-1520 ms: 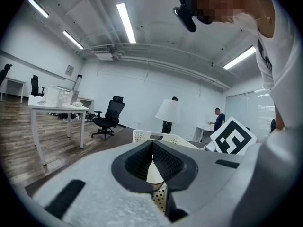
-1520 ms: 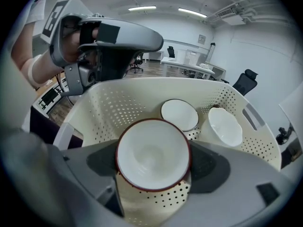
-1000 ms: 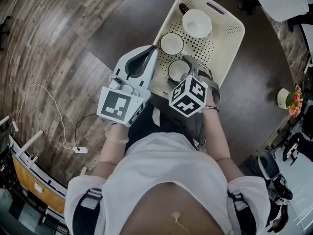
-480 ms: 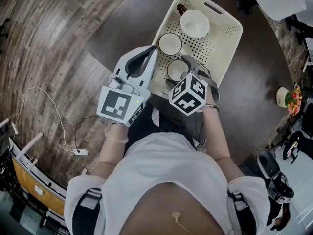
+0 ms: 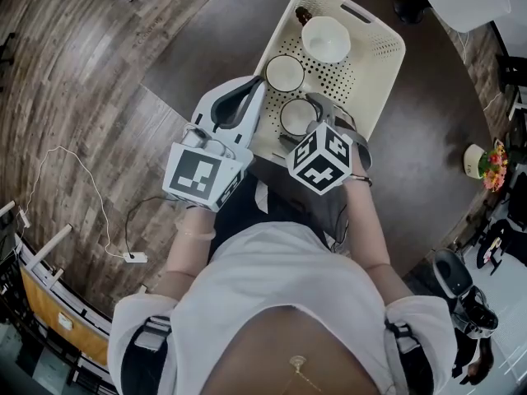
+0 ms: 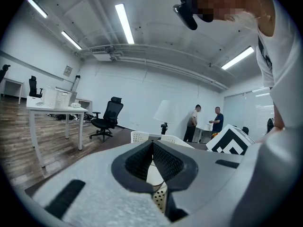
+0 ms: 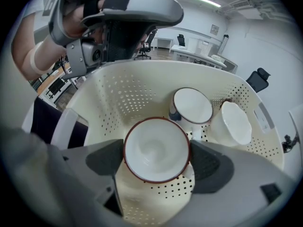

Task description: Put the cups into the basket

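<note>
right gripper (image 7: 157,160) steeply down, clasping cup (image 7: 155,148) in basket (image 7: 118,94)

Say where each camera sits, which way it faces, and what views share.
Head view: on the person's head, looking steeply down at the basket; torso, forearms, left gripper and right gripper show.
Left gripper view: on that gripper, facing level across an office over its closed jaws; a white shirt shows at right.
Right gripper view: on that gripper, aimed down into the basket; jaws grip a red-rimmed cup; left gripper above.
Shared: head and right gripper views both show the basket's three cups.
</note>
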`<state>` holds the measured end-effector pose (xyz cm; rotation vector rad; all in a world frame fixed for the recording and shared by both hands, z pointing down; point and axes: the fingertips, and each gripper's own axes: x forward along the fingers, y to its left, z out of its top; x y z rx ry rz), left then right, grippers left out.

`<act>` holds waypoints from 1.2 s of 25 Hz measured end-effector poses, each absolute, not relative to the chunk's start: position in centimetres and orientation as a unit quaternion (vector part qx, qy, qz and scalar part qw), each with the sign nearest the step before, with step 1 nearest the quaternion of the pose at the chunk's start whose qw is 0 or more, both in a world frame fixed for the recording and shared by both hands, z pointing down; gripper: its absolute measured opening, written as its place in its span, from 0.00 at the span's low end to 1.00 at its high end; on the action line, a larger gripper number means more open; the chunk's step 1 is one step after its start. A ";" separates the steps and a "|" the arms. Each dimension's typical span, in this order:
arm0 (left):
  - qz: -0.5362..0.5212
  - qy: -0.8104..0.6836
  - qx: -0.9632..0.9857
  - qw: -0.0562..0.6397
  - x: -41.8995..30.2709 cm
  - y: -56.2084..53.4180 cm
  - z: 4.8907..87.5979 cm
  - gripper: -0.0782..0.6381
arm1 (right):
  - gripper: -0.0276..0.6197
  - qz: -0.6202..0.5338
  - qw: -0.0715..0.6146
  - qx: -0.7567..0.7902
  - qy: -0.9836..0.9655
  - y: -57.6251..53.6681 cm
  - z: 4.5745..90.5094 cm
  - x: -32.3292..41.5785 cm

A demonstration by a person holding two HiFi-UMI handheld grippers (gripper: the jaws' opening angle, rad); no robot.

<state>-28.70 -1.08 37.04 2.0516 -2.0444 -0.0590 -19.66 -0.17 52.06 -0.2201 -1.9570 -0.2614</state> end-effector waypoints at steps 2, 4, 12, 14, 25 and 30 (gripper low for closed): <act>-0.019 -0.700 0.704 0.122 -28.6 -1.1 37.1 0.12 | 0.69 -0.108 0.536 -0.091 -0.832 -0.2 51.4 -19.7; -0.018 -0.698 0.705 0.121 -28.4 -1.1 37.1 0.12 | 0.69 -0.106 0.528 -0.087 -0.838 -0.3 50.7 -19.8; -0.019 -0.690 0.715 0.113 -27.2 -1.5 36.3 0.12 | 0.69 -0.118 0.491 -0.035 -0.862 -1.4 47.1 -19.6; -0.019 -0.687 0.717 0.113 -26.8 -2.1 36.3 0.12 | 0.69 -0.117 0.481 -0.015 -0.869 -1.9 46.3 -19.3; -0.025 -0.678 0.728 0.098 -23.4 -4.0 35.0 0.12 | 0.06 -0.049 0.202 0.253 -0.945 -6.5 35.7 -17.0; -0.017 -0.664 0.744 0.073 -20.7 -5.9 33.9 0.12 | 0.06 0.023 0.106 0.288 -0.951 -7.3 33.8 -15.4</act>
